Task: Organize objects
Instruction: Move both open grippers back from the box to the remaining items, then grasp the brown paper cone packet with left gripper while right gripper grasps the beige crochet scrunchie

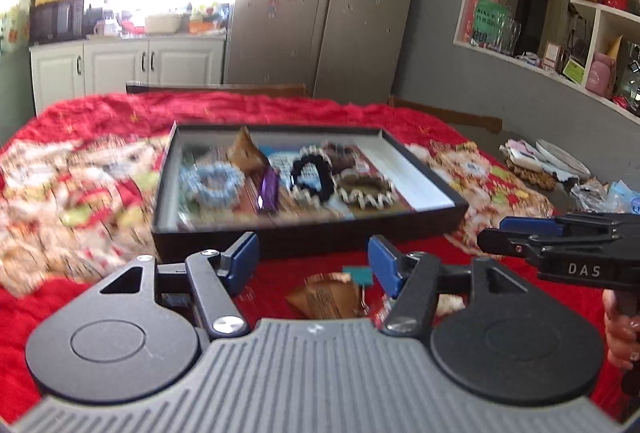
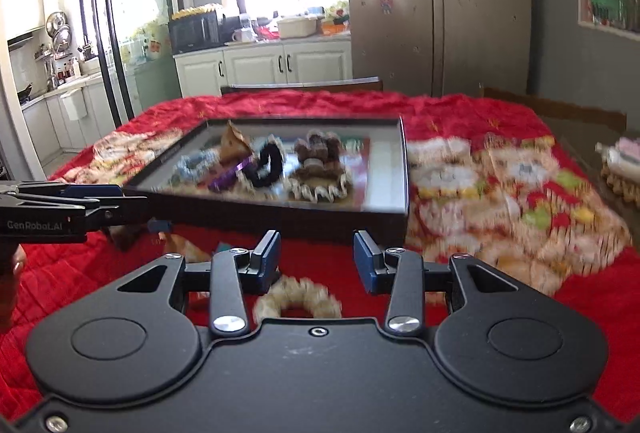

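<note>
left gripper [image 1: 312, 259]: jaws apart, empty | brown packet [image 1: 324, 297] on the red cloth [image 1: 120, 105] just below and between its fingers | right gripper [image 2: 316, 259]: jaws apart, empty | cream scrunchie [image 2: 298, 299] just below its fingers | black tray [image 2: 280, 209] of scrunchies straight ahead of both grippers, image blurred

Tray [image 1: 304, 233]: black walls, white inner rim. Cloth [image 1: 280, 105]: red, patterned with cream, green and yellow patches. Scrunchies in tray: light blue [image 1: 212, 183], black [image 1: 312, 177], brown with white edging [image 1: 366, 191]. Purple clip [image 1: 269, 189] noted. Cream scrunchie [image 2: 298, 299] seen on red cloth. Finger pads [image 1: 382, 265]: blue.
</note>
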Demonstrator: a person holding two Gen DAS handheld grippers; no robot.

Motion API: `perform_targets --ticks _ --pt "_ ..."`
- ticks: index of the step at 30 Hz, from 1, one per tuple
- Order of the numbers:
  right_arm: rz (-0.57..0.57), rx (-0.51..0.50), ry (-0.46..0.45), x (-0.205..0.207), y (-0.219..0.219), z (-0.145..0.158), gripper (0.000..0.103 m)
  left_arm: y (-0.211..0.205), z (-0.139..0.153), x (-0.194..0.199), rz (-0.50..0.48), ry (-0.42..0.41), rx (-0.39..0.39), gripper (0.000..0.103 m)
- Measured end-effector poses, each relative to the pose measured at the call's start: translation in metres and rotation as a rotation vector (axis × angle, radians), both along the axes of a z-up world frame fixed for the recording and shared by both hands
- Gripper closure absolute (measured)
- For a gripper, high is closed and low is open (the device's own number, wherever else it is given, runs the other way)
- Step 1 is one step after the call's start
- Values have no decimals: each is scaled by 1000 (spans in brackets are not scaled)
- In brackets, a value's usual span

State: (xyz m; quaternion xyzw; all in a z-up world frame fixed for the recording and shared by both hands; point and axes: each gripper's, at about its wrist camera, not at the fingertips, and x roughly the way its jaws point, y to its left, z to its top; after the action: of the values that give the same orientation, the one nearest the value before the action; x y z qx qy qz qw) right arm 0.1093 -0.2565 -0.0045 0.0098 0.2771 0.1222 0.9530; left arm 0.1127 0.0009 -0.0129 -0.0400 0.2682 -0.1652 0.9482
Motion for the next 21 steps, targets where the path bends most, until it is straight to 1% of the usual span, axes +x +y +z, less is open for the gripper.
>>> perform_targets --ticks 4,8,13,19,21 --pt "-29 -36 13 -3 -1 -20 64 -8 -16 0 9 17 18 30" --pt "-15 -20 32 -2 -2 -32 64 -13 -27 4 14 39 26 30" --pt "-9 -21 39 -1 1 -38 64 -16 -33 8 17 51 28 30" --pt "-11 -8 67 3 -2 -47 64 -16 -40 13 25 73 18 30" --pt "-9 -6 75 4 -2 -50 64 -16 -42 15 29 79 14 32"
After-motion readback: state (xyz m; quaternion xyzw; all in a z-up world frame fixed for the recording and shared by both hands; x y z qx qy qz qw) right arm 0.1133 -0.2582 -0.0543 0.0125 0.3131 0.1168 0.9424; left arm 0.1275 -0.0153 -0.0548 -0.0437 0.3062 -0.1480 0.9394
